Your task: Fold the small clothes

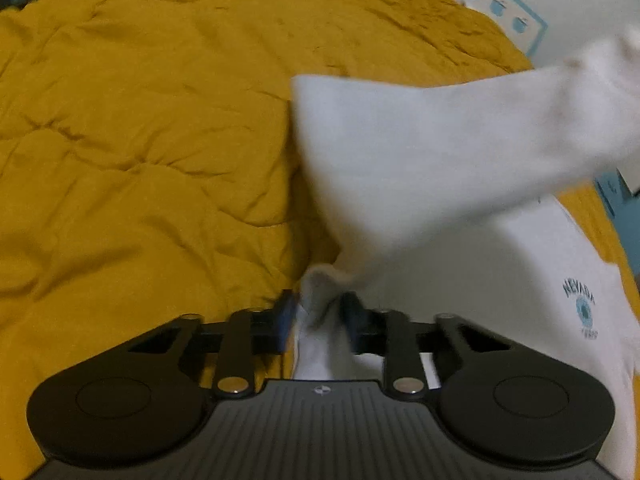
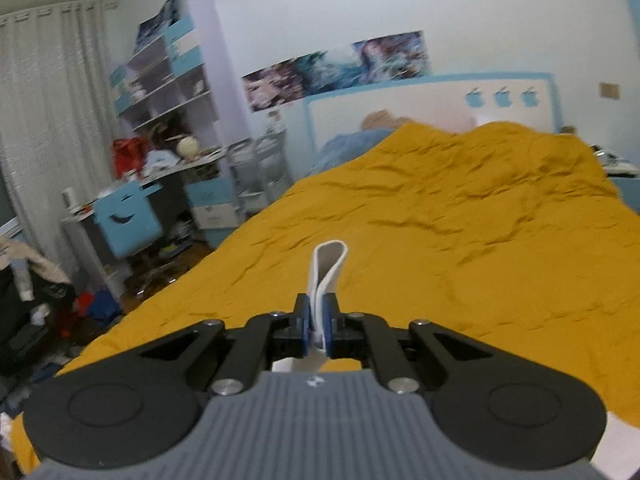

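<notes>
My left tongs (image 1: 320, 316) clamped on white cloth (image 1: 420, 152), my right tongs (image 2: 319, 326) raised, pinching a folded white edge (image 2: 328, 268)

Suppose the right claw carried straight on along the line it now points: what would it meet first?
Probably the mustard-yellow bedspread. The right claw, shut on a strip of white garment, points along the bed and slightly downward toward it. The headboard lies farther on; depth is uncertain.
</notes>
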The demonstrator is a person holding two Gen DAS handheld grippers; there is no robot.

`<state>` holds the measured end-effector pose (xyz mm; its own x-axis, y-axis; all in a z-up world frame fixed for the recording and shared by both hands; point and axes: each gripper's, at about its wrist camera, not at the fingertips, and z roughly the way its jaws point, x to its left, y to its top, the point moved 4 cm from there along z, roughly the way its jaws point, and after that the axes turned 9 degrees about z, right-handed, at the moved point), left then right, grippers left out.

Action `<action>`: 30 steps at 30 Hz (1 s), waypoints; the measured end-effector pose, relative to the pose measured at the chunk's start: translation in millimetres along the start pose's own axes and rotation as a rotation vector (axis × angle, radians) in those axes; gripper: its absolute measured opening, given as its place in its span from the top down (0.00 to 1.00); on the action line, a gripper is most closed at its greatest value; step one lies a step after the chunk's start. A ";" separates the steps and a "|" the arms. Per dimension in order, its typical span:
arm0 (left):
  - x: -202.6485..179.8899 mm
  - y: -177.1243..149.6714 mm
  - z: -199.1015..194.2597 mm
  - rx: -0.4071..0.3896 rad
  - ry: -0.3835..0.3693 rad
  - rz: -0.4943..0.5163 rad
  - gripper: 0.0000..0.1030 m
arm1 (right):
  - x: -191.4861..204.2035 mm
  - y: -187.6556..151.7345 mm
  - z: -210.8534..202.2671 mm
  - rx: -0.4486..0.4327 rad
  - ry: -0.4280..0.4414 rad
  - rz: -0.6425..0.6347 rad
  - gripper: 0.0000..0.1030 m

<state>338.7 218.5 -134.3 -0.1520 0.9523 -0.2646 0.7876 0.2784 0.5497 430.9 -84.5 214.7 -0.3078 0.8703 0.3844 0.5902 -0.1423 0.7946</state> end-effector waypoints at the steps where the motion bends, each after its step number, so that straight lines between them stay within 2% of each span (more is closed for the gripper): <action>1: 3.7 -0.1 -0.9 -0.006 -0.004 -0.020 0.81 | -13.5 1.5 -2.0 -0.010 -0.029 0.001 0.99; 3: 7.9 -1.4 -1.6 -0.009 -0.016 -0.031 0.83 | -52.6 -3.2 -4.7 -0.019 -0.126 0.015 0.99; 6: 7.3 -2.4 -0.7 -0.011 -0.002 -0.007 0.85 | -134.5 -31.2 3.5 0.028 -0.367 0.034 0.99; 8: 6.1 -1.6 -2.8 -0.014 0.010 -0.011 0.85 | -188.6 -69.3 16.1 0.138 -0.438 0.119 1.00; 11: 3.0 -2.4 -4.2 -0.008 0.021 -0.006 0.86 | -242.5 -130.0 29.2 0.259 -0.495 0.206 1.00; 13: 0.1 -2.5 -5.3 -0.001 0.035 0.002 0.86 | -263.7 -160.9 33.9 0.301 -0.511 0.251 1.00; 15: -2.8 -1.3 -5.1 0.013 0.046 0.007 0.86 | -282.6 -181.9 36.6 0.308 -0.494 0.321 1.00; 17: -6.5 1.4 -6.6 0.042 0.043 0.031 0.85 | -291.9 -189.9 34.5 0.295 -0.466 0.367 1.00; 20: -8.7 7.1 -18.6 0.071 0.012 0.061 0.79 | -293.9 -192.3 32.1 0.292 -0.427 0.371 0.98; 22: -9.8 14.3 -30.6 0.039 -0.032 0.071 0.60 | -294.9 -193.2 30.0 0.298 -0.398 0.385 0.93; 23: -9.9 19.3 -36.0 0.011 -0.056 0.065 0.54 | -296.5 -191.6 27.2 0.296 -0.382 0.400 0.91; 24: -9.9 24.2 -38.7 -0.011 -0.074 0.055 0.44 | -299.1 -198.7 18.8 0.291 -0.373 0.414 0.84; 25: -9.6 31.1 -38.8 -0.035 -0.091 0.039 0.40 | -301.9 -198.0 13.0 0.281 -0.360 0.434 0.72; 29: -4.9 46.6 -6.8 -0.026 -0.091 -0.054 0.42 | -302.4 -196.4 7.5 0.257 -0.331 0.502 0.70; 30: -3.2 46.4 2.9 -0.014 -0.091 -0.082 0.51 | -300.7 -198.0 6.8 0.262 -0.333 0.507 0.70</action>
<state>377.4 228.1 -110.3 -0.1600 0.9113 -0.3795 0.7666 0.3569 0.5338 411.7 -314.8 -61.5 0.2785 0.8308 0.4819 0.7762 -0.4902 0.3966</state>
